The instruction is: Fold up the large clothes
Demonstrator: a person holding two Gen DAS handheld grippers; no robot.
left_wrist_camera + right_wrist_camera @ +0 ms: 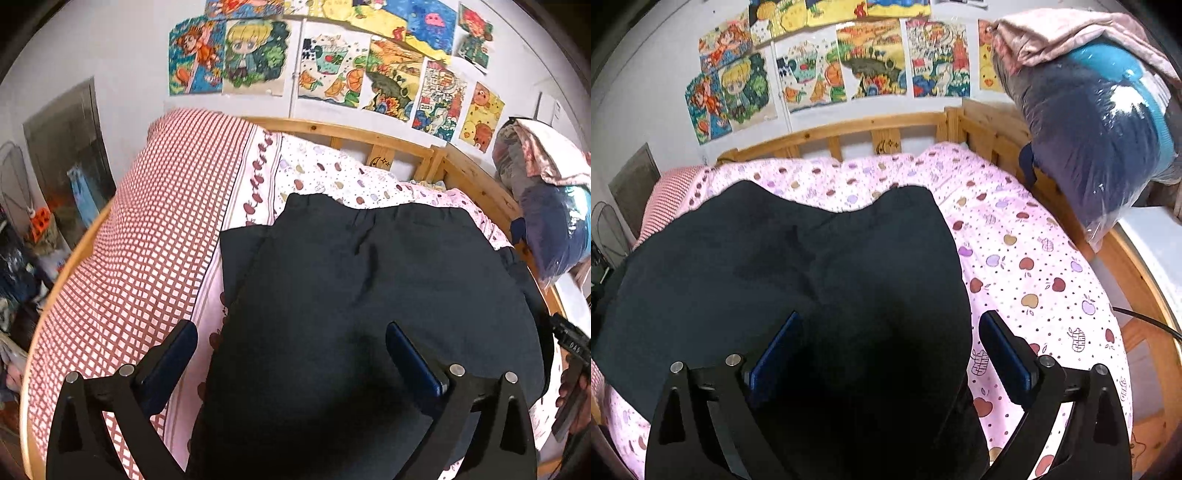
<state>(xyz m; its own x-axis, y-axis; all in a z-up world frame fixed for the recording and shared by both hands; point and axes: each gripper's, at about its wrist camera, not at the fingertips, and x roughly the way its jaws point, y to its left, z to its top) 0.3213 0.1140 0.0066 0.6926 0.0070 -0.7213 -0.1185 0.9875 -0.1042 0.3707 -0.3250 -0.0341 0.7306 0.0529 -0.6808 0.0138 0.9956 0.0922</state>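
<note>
Soft even light, heavy fisheye warp, dark corners

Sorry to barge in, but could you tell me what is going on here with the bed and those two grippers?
A person is working with a handheld gripper in each hand to fold a large dark garment spread on a bed with a pink apple-print sheet. Right now nothing is gripped: the left gripper and the right gripper both hang open above the near part of the cloth. The garment lies mostly flat, with a few creases. A red checked quilt lies beside it.
</note>
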